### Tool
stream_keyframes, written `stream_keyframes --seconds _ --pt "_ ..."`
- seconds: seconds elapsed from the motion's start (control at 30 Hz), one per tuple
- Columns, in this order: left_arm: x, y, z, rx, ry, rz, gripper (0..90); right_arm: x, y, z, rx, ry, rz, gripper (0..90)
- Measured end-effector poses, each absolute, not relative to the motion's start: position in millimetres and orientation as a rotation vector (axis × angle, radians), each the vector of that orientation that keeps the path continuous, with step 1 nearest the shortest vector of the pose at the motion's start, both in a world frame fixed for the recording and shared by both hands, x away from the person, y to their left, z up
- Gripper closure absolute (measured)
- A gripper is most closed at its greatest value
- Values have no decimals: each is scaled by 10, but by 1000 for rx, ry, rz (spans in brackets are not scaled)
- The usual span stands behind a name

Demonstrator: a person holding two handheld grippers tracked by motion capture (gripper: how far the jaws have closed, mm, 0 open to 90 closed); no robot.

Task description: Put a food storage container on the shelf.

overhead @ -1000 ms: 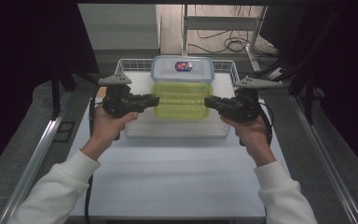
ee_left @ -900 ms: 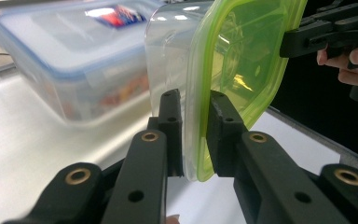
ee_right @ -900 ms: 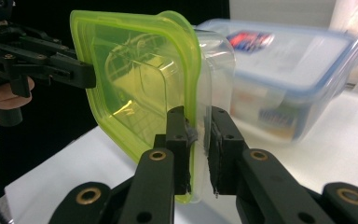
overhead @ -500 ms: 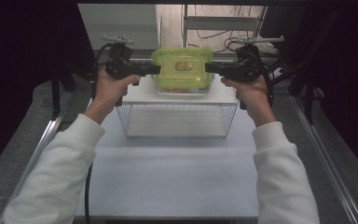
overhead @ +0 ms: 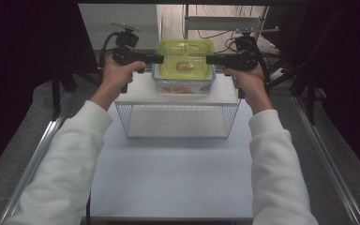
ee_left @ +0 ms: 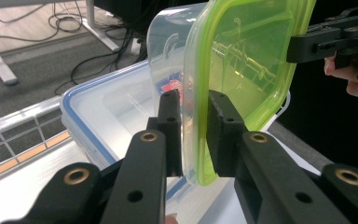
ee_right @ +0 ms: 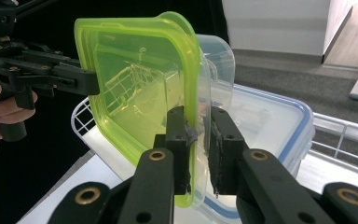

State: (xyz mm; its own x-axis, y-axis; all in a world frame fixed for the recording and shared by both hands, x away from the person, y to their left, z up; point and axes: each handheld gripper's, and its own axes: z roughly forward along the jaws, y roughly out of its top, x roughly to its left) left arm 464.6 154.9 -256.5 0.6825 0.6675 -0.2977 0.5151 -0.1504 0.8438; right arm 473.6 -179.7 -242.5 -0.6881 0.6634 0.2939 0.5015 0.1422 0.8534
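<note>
box (overhead: 184,65) at 12 o'clock, aloft above basket (overhead: 177,133) | left gripper (overhead: 158,58), right gripper (overhead: 211,59) each clamp its green-lid rim | risk: thin edge grips; uneven lift tilts it; slips onto blue-rim tub (ee_left: 107,107)

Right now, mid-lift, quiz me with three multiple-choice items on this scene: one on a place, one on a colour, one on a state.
1. Where is the container?
A. On the floor
B. Held up beyond the wire basket
C. On the table's near edge

2. What colour is the container's lid?
A. Red
B. Black
C. Yellow-green

3. How are the claws set?
A. Left claw and right claw each clamp a lid edge
B. Both hang open, apart from it
C. One grips the basket

Answers:
1 B, the high view shows it raised past the basket's far rim.
2 C, all views show it yellow-green.
3 A, each gripper view shows the rim between its jaws.
</note>
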Motion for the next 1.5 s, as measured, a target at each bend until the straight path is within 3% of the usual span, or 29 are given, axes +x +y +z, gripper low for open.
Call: stream_keyframes --seconds 0.8,0.9,1.03,1.23,1.5 --pt "4953 1558 -2670 1702 1030 51 639 5096 -1807 -2563 1344 2251 1611 657" --pt "4959 1559 -2675 1699 1042 58 575 5091 -1816 -2563 1363 2258 1606 596" --pt "4952 1550 -2689 1705 1026 56 554 5070 -1837 -2551 1366 2258 1597 597" --pt "4917 1577 -2646 1661 1026 86 394 5038 -1834 -2536 1361 2238 1603 559" --pt "4900 1593 -2636 1647 1023 109 280 4972 -1830 -2490 1344 2226 1576 511"
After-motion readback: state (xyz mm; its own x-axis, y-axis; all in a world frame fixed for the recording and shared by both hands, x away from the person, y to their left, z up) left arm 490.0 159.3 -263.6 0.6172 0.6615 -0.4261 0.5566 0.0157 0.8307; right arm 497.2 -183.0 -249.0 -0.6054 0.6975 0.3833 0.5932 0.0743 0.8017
